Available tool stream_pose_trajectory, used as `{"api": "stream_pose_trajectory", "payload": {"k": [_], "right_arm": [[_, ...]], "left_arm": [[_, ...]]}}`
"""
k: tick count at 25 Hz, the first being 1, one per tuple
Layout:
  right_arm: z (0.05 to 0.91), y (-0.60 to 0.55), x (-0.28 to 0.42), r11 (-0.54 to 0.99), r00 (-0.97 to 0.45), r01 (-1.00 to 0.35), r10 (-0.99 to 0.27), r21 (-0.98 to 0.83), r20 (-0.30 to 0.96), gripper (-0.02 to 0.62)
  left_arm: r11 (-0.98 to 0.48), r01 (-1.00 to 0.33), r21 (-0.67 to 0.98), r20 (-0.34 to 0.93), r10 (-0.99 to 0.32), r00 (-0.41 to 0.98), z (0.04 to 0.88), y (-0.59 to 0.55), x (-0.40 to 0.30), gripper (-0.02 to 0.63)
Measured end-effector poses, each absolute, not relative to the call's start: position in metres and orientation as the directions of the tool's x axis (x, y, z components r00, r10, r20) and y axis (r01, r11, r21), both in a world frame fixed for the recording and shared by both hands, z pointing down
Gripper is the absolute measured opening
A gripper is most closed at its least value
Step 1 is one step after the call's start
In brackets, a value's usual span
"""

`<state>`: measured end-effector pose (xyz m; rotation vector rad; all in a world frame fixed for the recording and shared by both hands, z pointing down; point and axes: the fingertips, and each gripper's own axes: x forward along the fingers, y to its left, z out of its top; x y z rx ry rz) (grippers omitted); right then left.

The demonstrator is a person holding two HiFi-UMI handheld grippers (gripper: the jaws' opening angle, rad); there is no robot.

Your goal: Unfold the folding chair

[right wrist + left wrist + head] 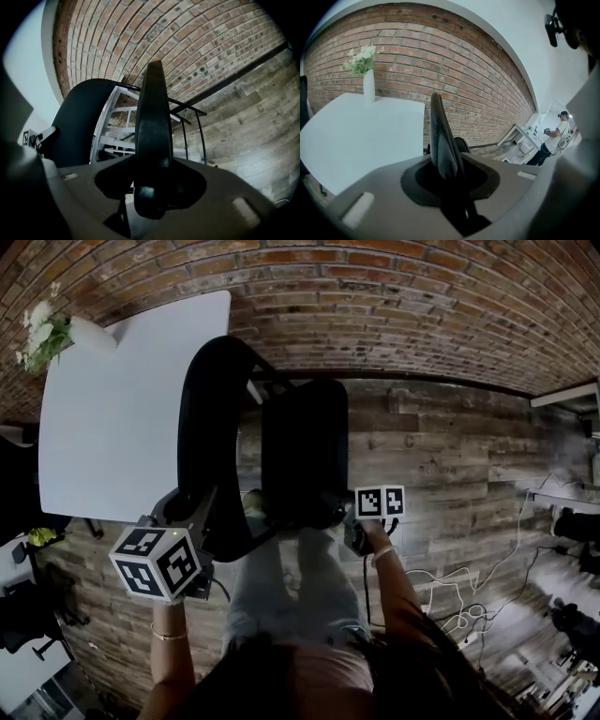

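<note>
**Folding chair partly opened, both grippers clamped on its panels**

The folding chair (217,362) stands on the wooden floor (441,465) directly in front of the person, just beside a white surface (112,418) that carries a vase of flowers (86,334), with a brick wall (394,306) behind.

The left gripper (446,176) is closed on the thin rim of the black backrest (199,418), which rises edge-on between its jaws. The right gripper (152,187) is closed on the near edge of the black seat (305,451), likewise seen edge-on in its own view.

Progress: the head view shows seat and backrest as two separate panels, set apart rather than lying flat against each other. In the right gripper view the pale bars of the frame (115,140) show in the gap between them. The unfolding therefore appears to be under way, with both grasps established.

Remaining, as a judgement: the seat is to be drawn further from the backrest until the frame spreads fully and the chair stands by itself, after which both grippers let go. Whether the frame has already reached its stop cannot be told from these views.
</note>
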<state>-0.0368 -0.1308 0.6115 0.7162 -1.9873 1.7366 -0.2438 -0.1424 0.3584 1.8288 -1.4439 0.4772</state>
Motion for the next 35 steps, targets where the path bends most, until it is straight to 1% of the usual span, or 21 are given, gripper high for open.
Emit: {"api": "stream_pose_trajectory", "payload": {"k": [13,22,35], "right_arm": [[0.643,-0.135,0.012,0.071,-0.801,-0.598,-0.086,-0.798,0.593,0.187],[0.661,-0.136,0.032,0.06,-0.82,-0.572,-0.063,-0.818,0.568,0.192],[0.685,-0.142,0.062,0.05,-0.848,-0.529,-0.062,-0.847,0.526,0.198]], "left_arm": [[-0.086,-0.933,0.349,0.67,-0.674,0.312,0.372,-0.144,-0.233,0.095],[-0.048,-0.932,0.36,0.668,-0.683,0.293,0.384,-0.145,-0.239,0.083],[-0.043,-0.931,0.363,0.669,-0.684,0.292,0.396,-0.149,-0.235,0.08]]}}
